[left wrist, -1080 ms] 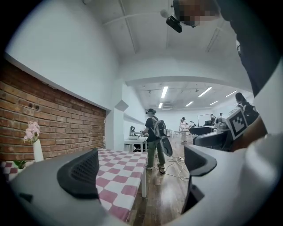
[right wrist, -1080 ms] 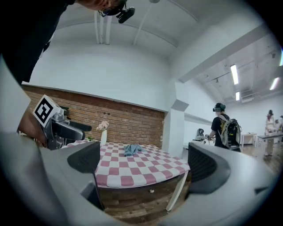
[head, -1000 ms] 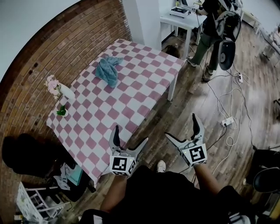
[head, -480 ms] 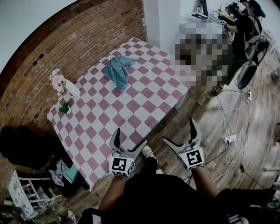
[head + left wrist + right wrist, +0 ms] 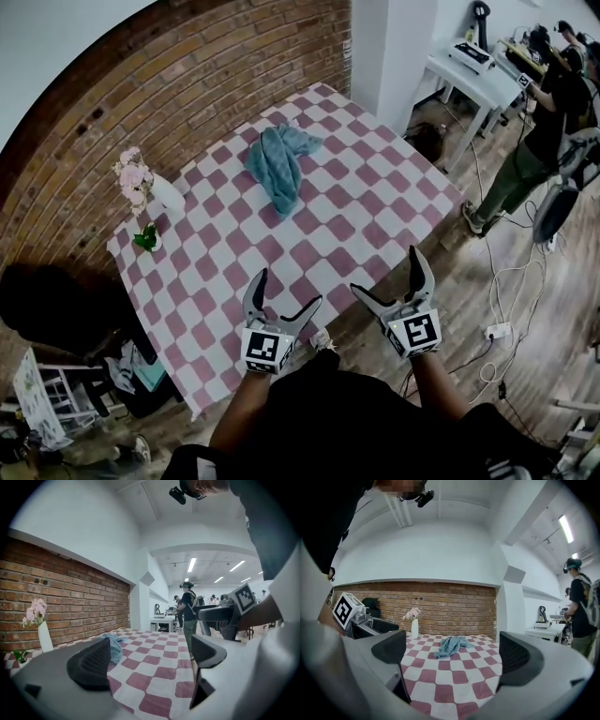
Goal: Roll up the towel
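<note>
**On the checked table: one towel, two open grippers**

At the upper middle of the head view, one blue towel (image 5: 279,169) lies crumpled and unrolled on the pink-and-white checked table (image 5: 361,220), well apart from both of your grippers.

Each gripper cube shows a black-and-white square marker, one facing the camera on each.

Your left gripper (image 5: 287,289) sits low in the frame over the table's near edge. Its jaws stand wide and have just been closing a little, with nothing between them. In its own view the towel (image 5: 116,645) shows partly behind the left jaw.

Your right gripper (image 5: 386,272) is at lower right by the same edge, jaws spread and empty. Its view shows the towel (image 5: 451,646) far off, framed between them.

At the left of the table stand one white vase (image 5: 169,197) of pink flowers and one small green plant (image 5: 145,239). A person (image 5: 544,122) stands at upper right.
</note>
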The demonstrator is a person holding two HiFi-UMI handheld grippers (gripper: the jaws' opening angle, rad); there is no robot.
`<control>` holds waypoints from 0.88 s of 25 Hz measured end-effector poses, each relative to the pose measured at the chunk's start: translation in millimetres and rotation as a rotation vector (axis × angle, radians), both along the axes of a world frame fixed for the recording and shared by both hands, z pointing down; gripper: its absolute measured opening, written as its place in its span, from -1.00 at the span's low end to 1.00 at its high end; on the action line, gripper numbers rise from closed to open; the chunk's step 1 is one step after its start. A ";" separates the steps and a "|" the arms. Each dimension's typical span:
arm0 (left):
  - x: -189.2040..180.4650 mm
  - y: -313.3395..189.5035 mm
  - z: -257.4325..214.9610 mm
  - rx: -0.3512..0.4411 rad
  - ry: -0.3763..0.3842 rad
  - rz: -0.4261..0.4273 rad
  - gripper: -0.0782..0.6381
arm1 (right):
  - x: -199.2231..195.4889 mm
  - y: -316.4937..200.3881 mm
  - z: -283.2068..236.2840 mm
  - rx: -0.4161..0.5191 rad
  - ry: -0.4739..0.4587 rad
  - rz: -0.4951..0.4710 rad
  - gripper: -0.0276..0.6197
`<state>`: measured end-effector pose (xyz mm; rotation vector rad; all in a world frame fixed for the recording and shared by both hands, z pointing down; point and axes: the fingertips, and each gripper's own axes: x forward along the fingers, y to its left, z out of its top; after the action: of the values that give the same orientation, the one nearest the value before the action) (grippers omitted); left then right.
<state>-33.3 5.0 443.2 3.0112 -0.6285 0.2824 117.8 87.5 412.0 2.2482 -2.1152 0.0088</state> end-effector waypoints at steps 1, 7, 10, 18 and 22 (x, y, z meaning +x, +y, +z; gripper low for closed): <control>2.6 -9.6 2.6 -0.007 -0.005 -0.009 0.70 | 3.0 -11.2 0.8 -0.001 0.005 -0.012 0.91; 16.1 -55.6 26.1 0.004 -0.075 -0.012 0.68 | 18.4 -63.7 5.1 -0.027 0.004 -0.054 0.91; 24.4 -71.2 40.6 0.015 -0.135 0.004 0.64 | 25.1 -83.6 3.6 -0.025 -0.002 -0.071 0.91; 62.2 -115.6 94.0 0.211 -0.496 0.127 0.52 | 52.1 -124.7 21.4 -0.075 0.002 -0.174 0.91; 80.1 -138.1 126.6 0.344 -0.732 0.222 0.46 | 74.0 -141.2 29.4 -0.103 0.019 -0.248 0.91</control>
<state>46.8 -133.1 569.8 3.2503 -0.3867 1.4664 191.7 -53.7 441.4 1.9106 -2.3100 0.0831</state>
